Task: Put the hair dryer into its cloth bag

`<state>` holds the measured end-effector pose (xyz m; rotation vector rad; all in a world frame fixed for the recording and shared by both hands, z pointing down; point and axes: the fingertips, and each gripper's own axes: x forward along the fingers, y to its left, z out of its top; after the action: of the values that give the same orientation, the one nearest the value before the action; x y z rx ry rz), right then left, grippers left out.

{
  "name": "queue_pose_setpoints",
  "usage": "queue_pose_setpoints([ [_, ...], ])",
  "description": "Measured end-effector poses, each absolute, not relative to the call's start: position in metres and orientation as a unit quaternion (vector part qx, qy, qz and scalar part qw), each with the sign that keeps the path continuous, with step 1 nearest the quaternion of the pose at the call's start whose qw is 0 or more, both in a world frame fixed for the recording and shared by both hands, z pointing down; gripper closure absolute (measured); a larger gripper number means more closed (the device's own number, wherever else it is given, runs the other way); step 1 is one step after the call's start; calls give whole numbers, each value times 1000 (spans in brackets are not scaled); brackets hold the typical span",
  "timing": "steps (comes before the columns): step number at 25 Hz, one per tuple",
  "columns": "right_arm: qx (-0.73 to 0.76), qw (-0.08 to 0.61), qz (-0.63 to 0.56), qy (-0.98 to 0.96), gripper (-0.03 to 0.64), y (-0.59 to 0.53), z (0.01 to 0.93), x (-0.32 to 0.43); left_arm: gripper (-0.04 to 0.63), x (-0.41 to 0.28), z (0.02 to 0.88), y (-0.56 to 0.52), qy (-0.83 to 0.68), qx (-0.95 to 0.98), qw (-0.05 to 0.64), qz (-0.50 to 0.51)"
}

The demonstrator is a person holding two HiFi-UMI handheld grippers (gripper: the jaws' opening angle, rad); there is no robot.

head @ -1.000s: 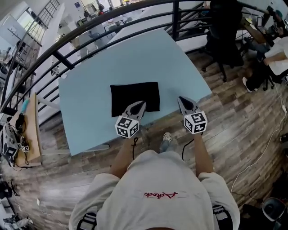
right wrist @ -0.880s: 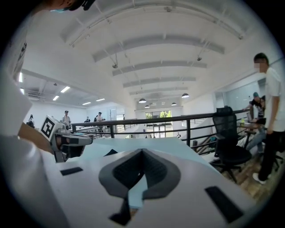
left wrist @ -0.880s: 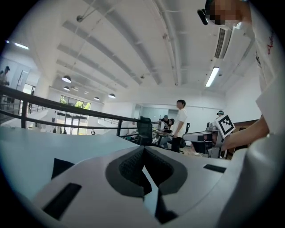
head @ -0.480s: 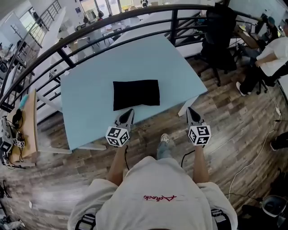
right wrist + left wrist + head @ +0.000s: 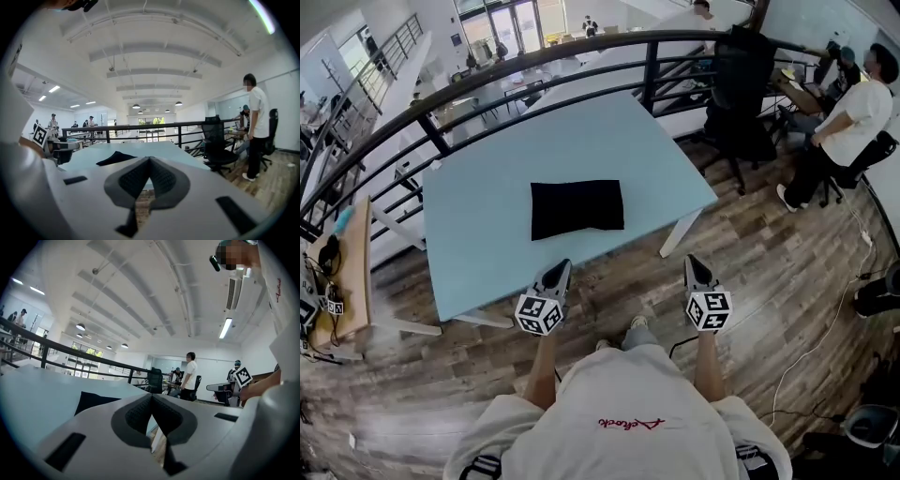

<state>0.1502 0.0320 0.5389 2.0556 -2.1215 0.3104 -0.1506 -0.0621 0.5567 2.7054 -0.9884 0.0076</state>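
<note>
Standing at the near edge of a light-blue table (image 5: 478, 234), I held my left gripper (image 5: 559, 268) and right gripper (image 5: 693, 263) out in front of me, each with its jaws pressed together and nothing between them. The left gripper's own view (image 5: 151, 397) and the right gripper's own view (image 5: 149, 160) both showed the ribbed pads meeting at the tip. The left tip sat just at the table's near edge. The right one hung over the wooden floor (image 5: 769, 272), off the table's near right corner.

The black cloth bag (image 5: 577, 208) lay flat near the middle of the tabletop, ahead of both grippers and touched by neither, closer to the left one. Beyond the table ran a dark metal railing (image 5: 534, 56). A black office chair (image 5: 741, 94) and a person in a white shirt (image 5: 853, 108) were at the far right.
</note>
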Motion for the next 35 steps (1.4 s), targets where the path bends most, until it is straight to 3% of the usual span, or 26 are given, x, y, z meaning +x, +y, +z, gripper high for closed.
queue_pose_setpoints([
  [19, 674, 103, 75, -728, 601, 102, 519, 168, 588, -96, 539, 11, -331, 935, 127, -4],
  [35, 666, 101, 82, -734, 601, 234, 525, 171, 588, -59, 544, 154, -316, 941, 120, 10],
])
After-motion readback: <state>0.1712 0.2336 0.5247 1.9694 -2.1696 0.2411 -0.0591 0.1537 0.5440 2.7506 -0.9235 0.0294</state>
